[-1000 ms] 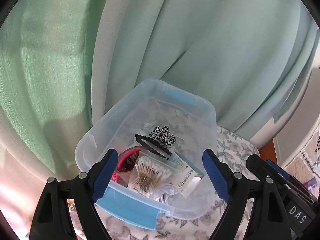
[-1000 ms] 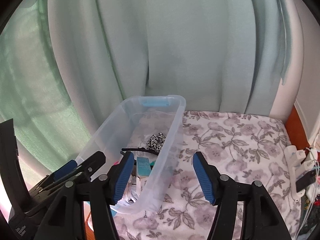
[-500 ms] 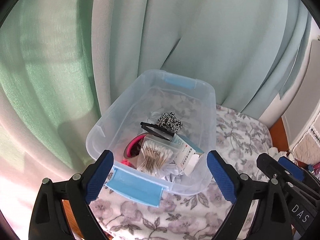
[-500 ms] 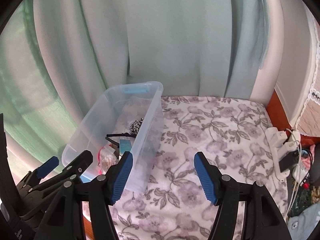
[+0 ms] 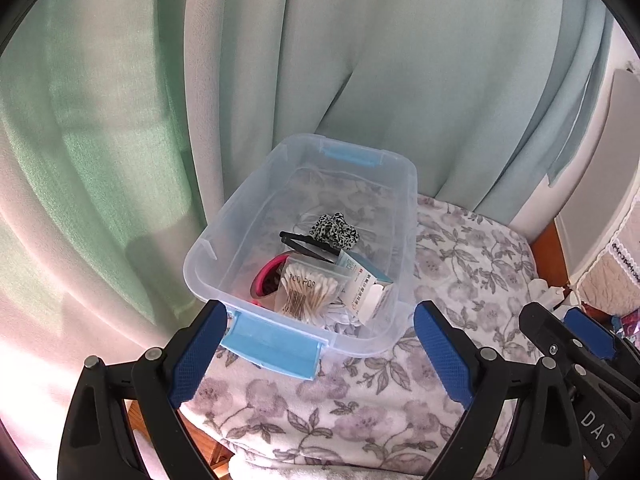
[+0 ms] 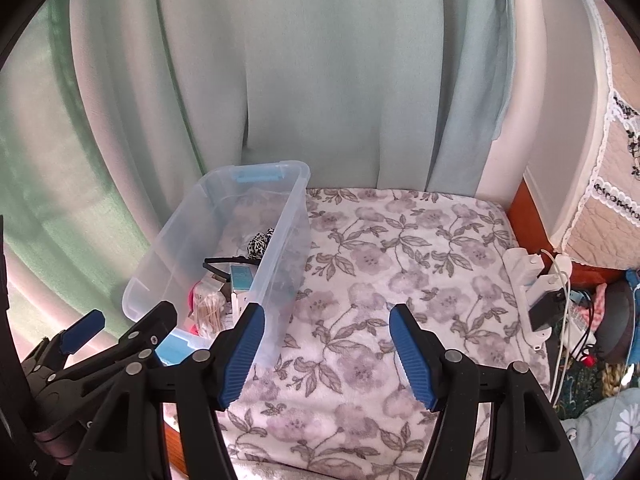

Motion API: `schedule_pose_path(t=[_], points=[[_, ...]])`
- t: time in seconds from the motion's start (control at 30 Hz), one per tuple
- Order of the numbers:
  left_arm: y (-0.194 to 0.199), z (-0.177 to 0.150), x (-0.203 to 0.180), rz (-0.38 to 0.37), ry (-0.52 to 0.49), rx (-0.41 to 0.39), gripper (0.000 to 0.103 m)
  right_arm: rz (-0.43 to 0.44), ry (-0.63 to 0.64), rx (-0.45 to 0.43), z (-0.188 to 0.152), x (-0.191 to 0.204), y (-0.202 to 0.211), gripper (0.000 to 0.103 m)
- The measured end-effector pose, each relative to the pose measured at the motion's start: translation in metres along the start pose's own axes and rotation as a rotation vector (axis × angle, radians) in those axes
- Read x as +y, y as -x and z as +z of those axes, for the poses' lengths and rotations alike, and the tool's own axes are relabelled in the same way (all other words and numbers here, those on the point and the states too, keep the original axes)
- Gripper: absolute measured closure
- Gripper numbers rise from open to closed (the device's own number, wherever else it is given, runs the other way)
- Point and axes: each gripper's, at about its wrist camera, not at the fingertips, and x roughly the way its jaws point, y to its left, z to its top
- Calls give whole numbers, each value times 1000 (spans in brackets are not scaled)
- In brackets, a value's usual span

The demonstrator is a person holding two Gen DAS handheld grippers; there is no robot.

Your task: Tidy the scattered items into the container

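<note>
The clear bin (image 5: pixel 256 216) is seen on the floral cloth (image 6: pixel 400 264), against the curtain (image 5: pixel 360 60). Inside it lie cotton swabs (image 5: pixel 308 292), a box (image 5: pixel 366 288), a scrunchie (image 5: pixel 334 230) and a pink item (image 5: pixel 266 280). The left gripper (image 5: pixel 316 344) is held spread wide with nothing between its jaws; the right gripper (image 6: pixel 326 350) is likewise released over bare cloth.

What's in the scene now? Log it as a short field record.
container: clear bin with blue latches, on floral blanket
contents: cotton swabs, medicine box, black clip, spotted scrunchie, pink item
left gripper: open, empty
right gripper: open, empty
blanket beside bin: no loose items seen
</note>
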Motion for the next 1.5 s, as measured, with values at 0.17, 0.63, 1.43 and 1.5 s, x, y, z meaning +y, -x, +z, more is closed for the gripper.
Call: schedule_pose_path(t=[0.17, 0.63, 1.43, 1.5], points=[[10, -1, -4, 7, -21, 0, 8, -47, 16, -6, 0, 1, 12, 34], [32, -3, -3, -6, -8, -3, 8, -59, 28, -40, -2, 4, 39, 34], [40, 1, 2, -41, -10, -17, 8, -68, 13, -74, -3, 8, 56, 34], [41, 1, 1, -39, -12, -21, 8, -66, 11, -74, -3, 8, 56, 34]])
